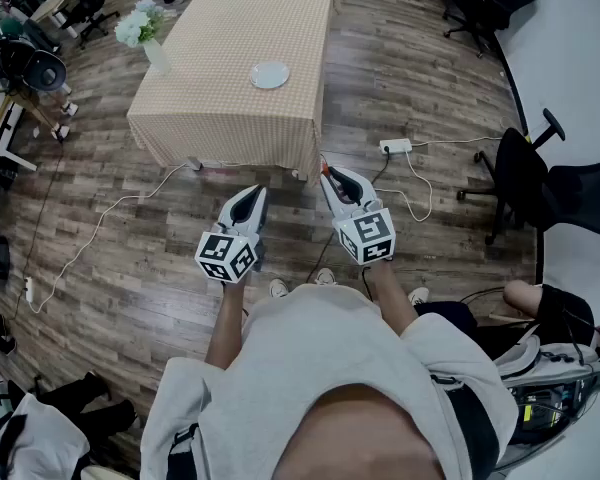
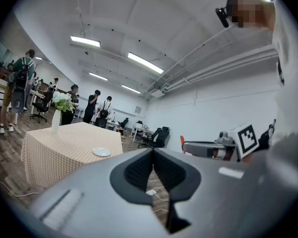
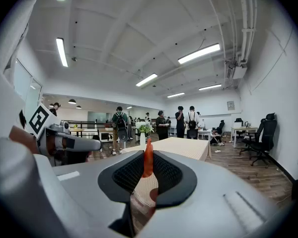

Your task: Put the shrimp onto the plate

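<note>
An orange-red shrimp (image 3: 148,158) is pinched between the jaws of my right gripper (image 3: 149,163), its tip poking above them; in the head view it shows as a small orange bit (image 1: 324,171) at the right gripper (image 1: 332,180). My left gripper (image 1: 254,197) is shut with nothing between its fingers, also seen from its own camera (image 2: 153,153). A white plate (image 1: 270,74) lies on the checked tablecloth of the table (image 1: 210,108) ahead, also visible in the left gripper view as the plate (image 2: 101,152). Both grippers hang over the wooden floor, short of the table.
A vase of white flowers (image 1: 142,30) stands at the table's left side. A power strip (image 1: 395,146) and cables lie on the floor to the right. A black office chair (image 1: 550,188) stands at the right. Several people stand in the background (image 3: 185,121).
</note>
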A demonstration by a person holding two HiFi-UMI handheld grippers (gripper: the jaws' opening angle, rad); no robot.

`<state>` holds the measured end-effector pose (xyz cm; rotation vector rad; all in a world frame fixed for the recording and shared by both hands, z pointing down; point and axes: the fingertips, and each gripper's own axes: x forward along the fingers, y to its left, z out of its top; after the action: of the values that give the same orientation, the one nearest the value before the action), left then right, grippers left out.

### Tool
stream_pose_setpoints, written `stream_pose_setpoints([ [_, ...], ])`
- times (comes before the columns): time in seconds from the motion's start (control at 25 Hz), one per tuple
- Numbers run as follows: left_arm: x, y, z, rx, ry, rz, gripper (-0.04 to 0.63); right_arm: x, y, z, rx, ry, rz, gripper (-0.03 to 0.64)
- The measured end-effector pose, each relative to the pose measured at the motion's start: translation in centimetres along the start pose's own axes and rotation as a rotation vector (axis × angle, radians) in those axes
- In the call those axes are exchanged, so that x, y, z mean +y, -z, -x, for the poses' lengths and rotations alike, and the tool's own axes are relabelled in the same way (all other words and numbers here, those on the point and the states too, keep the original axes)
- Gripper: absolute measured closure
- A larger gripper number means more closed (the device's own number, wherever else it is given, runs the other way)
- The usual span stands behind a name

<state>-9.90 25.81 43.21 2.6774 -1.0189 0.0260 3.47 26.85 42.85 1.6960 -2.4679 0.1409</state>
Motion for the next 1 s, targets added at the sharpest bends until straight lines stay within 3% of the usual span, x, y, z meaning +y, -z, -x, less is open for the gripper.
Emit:
stream_pose_setpoints([
  [0.76,0.2,-0.8,-2.9,0.012,-0.009,-0.024,0.586,-2.2,-0.1,-1.5,-0.021,-0.048,-0.018,0.558],
  [1.0,-1.2,-0.5,-5.6,0.05,0.058,-0.043,0.586,-4.1,0.6,-0.7,-0.023,-0.005,-0.043,0.558],
])
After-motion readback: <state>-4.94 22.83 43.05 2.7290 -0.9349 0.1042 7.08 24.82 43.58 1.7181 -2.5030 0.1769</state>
